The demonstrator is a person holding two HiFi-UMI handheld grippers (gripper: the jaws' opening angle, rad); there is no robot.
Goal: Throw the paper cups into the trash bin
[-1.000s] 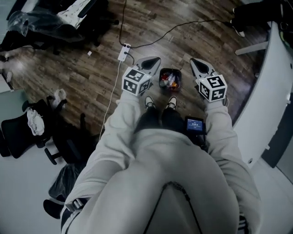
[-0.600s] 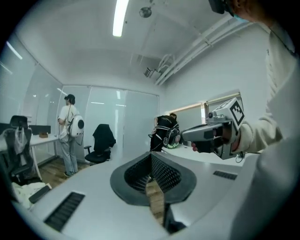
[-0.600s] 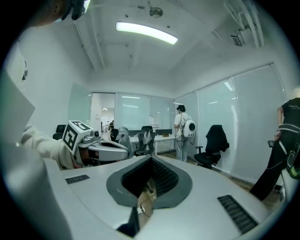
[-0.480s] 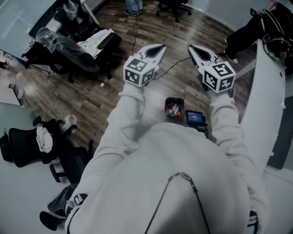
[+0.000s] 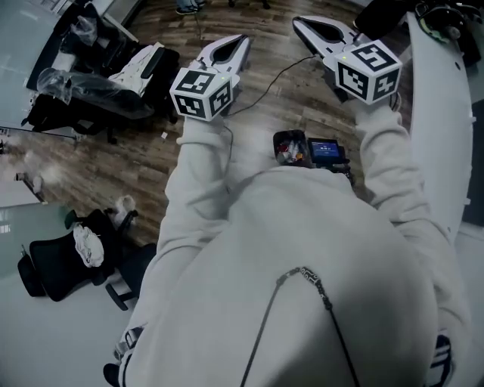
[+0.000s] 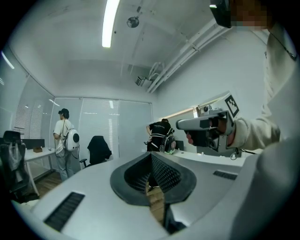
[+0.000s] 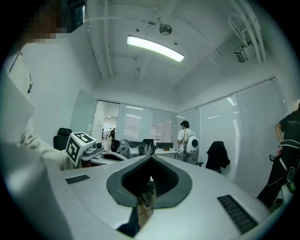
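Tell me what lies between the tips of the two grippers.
In the head view, only wooden floor, crossed by a thin black cable, lies between the left gripper and the right gripper.

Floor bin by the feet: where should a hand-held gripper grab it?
Pinch the trash bin on its top rim at the far edge, coming down from above. It stands upright, mouth open upward, and its near side is hidden behind the person's torso. The litter inside may crowd the inner jaw.
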